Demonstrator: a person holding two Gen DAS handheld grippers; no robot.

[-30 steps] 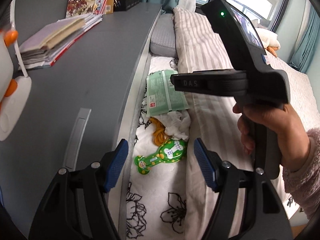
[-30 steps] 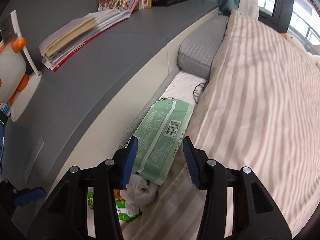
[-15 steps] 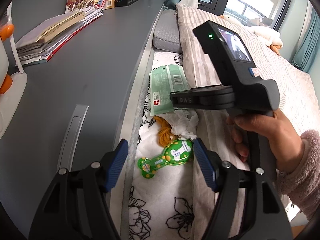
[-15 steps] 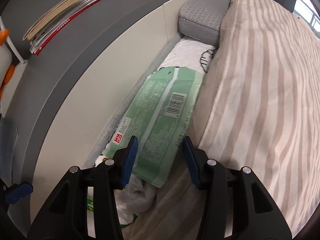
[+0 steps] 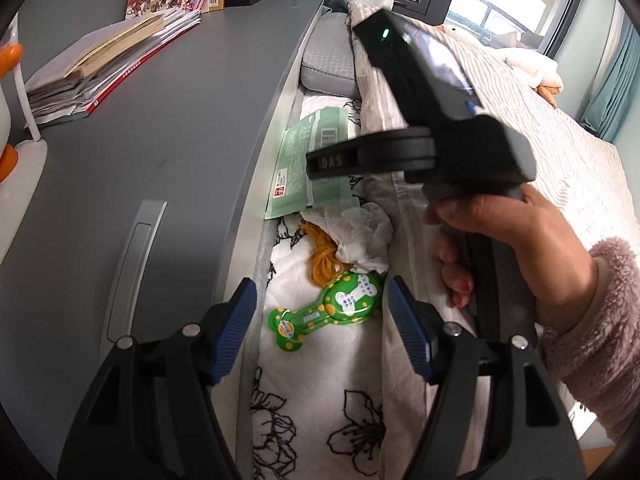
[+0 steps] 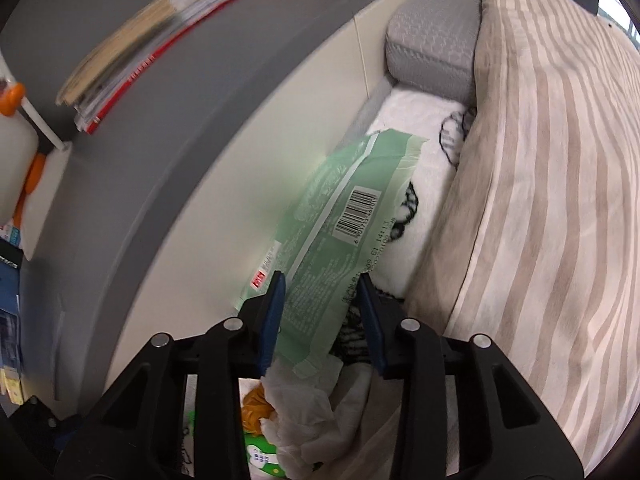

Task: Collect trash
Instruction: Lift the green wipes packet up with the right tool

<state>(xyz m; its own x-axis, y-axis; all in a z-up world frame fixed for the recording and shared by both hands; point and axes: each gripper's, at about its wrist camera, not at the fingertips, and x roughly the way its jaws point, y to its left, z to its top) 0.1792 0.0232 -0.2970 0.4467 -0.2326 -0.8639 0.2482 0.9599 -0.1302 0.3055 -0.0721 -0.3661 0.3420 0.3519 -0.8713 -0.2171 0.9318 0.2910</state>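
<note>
Item: green wrapper [image 6: 340, 240], centre frame, flat on the sheet beside the shelf. Light, limp, crinkly, I judge; take its near end. My right gripper [image 6: 322, 312] is closing astride it; left gripper [image 5: 320, 328] gapes empty.

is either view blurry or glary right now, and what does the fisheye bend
Left wrist view: sharp; the window is blown out white, and the grey desk edge bows into a curve. Right wrist view: motion blur smears the stack of books and the left side, while the green wrapper barcode stays readable; the striped blanket bulges outward.
</note>
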